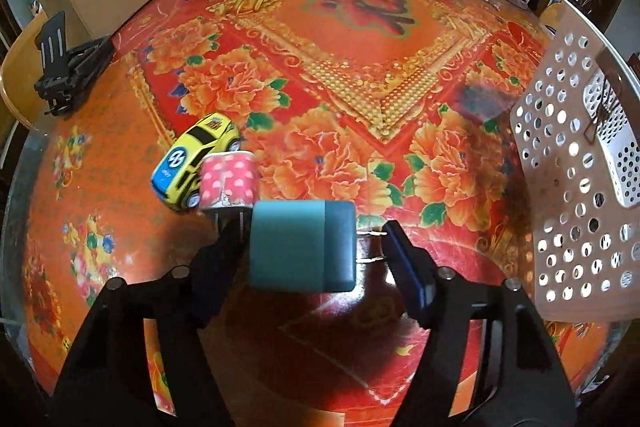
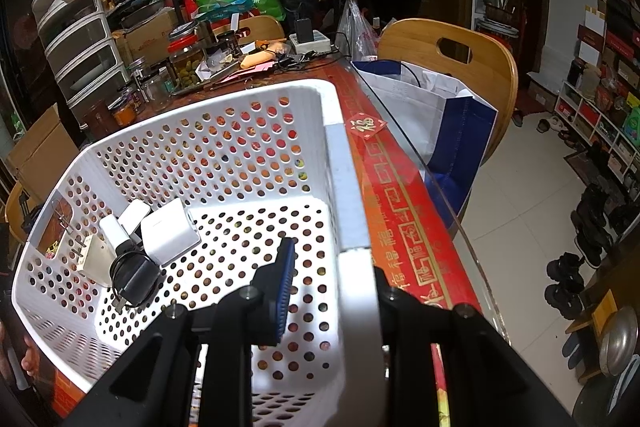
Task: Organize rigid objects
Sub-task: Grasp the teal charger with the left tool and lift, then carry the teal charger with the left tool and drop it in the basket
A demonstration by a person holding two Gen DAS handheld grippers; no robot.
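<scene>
a: where is the thing you want?

b: the teal plug block (image 1: 302, 247) sits on the bench (image 1: 360, 67), right between the fingers of your left gripper (image 1: 316, 247). its metal prongs point to the right.

a: is the left gripper holding it?

b: not yet, i think. the jaws are about half way in. the right pad (image 1: 404, 267) is still a little away from the block. the left finger is hidden behind it, so i can't tell if it touches.

a: how do you do this well?

b: keep the block in the middle, squeeze on its flat sides, and don't pinch the prongs. close slowly so it doesn't slide. watch the pink dotted plug (image 1: 228, 181) and the yellow toy car (image 1: 192, 159) just beside it on the far left; don't bump them.

a: and your right gripper (image 2: 332, 275)?

b: it is squeezed narrow on the near right rim of the white basket (image 2: 352, 187). hold the basket steady there. some white plugs (image 2: 168, 233) already lie in it at the left, so there is room for this one.
</scene>
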